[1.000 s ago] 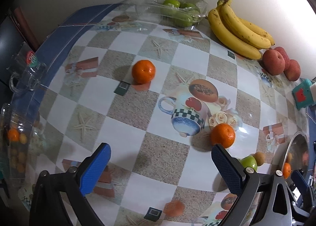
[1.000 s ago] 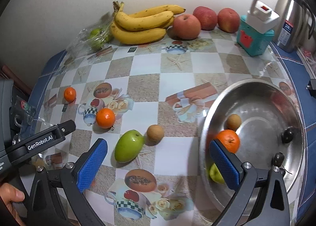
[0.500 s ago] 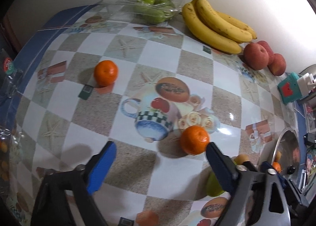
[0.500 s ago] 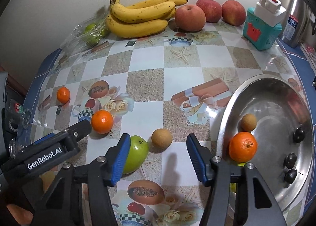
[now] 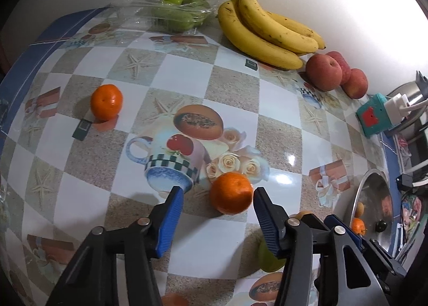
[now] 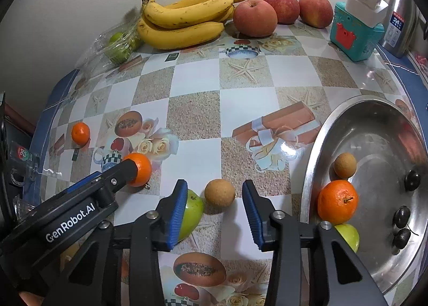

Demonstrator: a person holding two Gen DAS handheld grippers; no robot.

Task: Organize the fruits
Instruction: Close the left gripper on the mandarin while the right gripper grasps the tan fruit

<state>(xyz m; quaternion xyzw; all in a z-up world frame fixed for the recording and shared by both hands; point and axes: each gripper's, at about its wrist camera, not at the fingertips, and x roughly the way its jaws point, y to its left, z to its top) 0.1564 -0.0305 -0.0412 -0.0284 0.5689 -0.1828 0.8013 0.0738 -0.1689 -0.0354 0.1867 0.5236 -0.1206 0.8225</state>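
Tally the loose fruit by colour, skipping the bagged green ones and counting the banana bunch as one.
Orange fruits: 3
Red apples: 3
Green fruits: 2
Brown round fruits: 2
Small dark fruits: 3
Banana bunch: 1
Total: 14

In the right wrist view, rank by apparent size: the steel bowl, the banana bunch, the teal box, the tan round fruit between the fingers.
Largest to smallest, as they appear:
1. steel bowl
2. banana bunch
3. teal box
4. tan round fruit

Nearness enlarges the bowl.

free: checkered tabletop [image 6: 240,108] centre | blocked: steel bowl [image 6: 374,265] right, bananas [image 6: 184,22] rear
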